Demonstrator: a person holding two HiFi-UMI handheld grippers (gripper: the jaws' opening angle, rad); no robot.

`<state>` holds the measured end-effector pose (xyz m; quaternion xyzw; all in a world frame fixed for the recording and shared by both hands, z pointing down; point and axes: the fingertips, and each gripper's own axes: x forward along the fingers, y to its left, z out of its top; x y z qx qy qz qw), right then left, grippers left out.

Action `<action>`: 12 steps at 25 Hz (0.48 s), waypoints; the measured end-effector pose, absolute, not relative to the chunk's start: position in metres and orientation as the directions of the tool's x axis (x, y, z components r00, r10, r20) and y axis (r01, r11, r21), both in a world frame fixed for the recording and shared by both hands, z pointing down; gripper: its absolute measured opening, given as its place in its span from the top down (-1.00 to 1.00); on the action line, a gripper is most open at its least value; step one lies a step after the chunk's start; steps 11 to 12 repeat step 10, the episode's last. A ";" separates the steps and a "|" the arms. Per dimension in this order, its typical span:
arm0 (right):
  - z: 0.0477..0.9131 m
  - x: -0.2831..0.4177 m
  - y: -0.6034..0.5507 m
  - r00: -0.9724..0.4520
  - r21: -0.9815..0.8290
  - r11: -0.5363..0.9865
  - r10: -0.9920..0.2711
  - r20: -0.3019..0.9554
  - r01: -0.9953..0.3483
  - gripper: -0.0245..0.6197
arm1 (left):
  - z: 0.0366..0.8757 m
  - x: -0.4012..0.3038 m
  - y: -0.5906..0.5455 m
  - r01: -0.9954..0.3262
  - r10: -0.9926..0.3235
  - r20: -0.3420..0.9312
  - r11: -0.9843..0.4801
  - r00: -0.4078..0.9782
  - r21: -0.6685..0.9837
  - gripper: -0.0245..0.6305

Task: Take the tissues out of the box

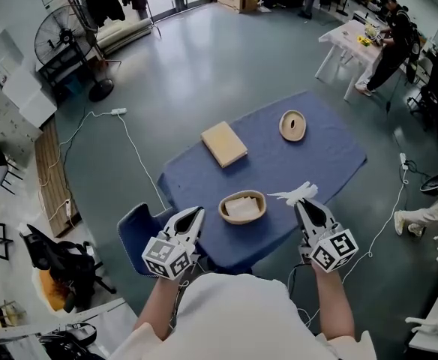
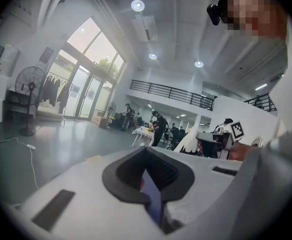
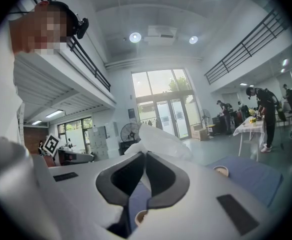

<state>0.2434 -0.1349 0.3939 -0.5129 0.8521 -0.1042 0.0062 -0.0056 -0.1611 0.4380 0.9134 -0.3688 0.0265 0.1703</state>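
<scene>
We see the right gripper with its jaws pressed narrow together on one white tissue. In the right gripper view the two dark pads meet at their tips on the sheet, and the tissue billows up crumpled beyond the gripper. From the head view, that tissue hangs over the near edge of the table, towards its right corner. It is just right of the bowl and clear of it.

The left gripper has its jaws drawn together too. In the left gripper view the pads of that gripper meet at the tips with nothing caught between them. It hovers at the table's near edge, just left of the bowl and not touching it.

Counting what the blue-covered table carries, we find one flat tan box lying towards the far left corner. One round dish sits near the far edge, well apart from the box. The one bowl stands at the near edge with white tissue lying in it; how many sheets we cannot tell. That makes two grippers and one tissue in the air.
</scene>
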 end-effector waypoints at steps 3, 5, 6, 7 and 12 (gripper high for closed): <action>0.396 0.242 -0.135 -0.477 -0.181 0.456 -0.873 0.097 -0.871 0.80 | 0.440 -0.006 -0.160 -0.685 -0.667 0.173 -0.668 0.724 0.292 0.90; 0.395 0.243 -0.135 -0.477 -0.182 0.456 -0.873 0.098 -0.871 0.80 | 0.439 -0.006 -0.160 -0.686 -0.669 0.172 -0.666 0.723 0.292 0.90; 0.395 0.244 -0.135 -0.478 -0.180 0.457 -0.873 0.099 -0.871 0.80 | 0.439 -0.005 -0.161 -0.686 -0.670 0.172 -0.666 0.723 0.292 0.90; 0.395 0.244 -0.136 -0.479 -0.178 0.458 -0.872 0.099 -0.871 0.80 | 0.438 -0.005 -0.161 -0.687 -0.670 0.171 -0.666 0.722 0.292 0.90; 0.393 0.246 -0.136 -0.480 -0.176 0.460 -0.872 0.098 -0.870 0.80 | 0.437 -0.003 -0.161 -0.688 -0.672 0.172 -0.664 0.721 0.291 0.90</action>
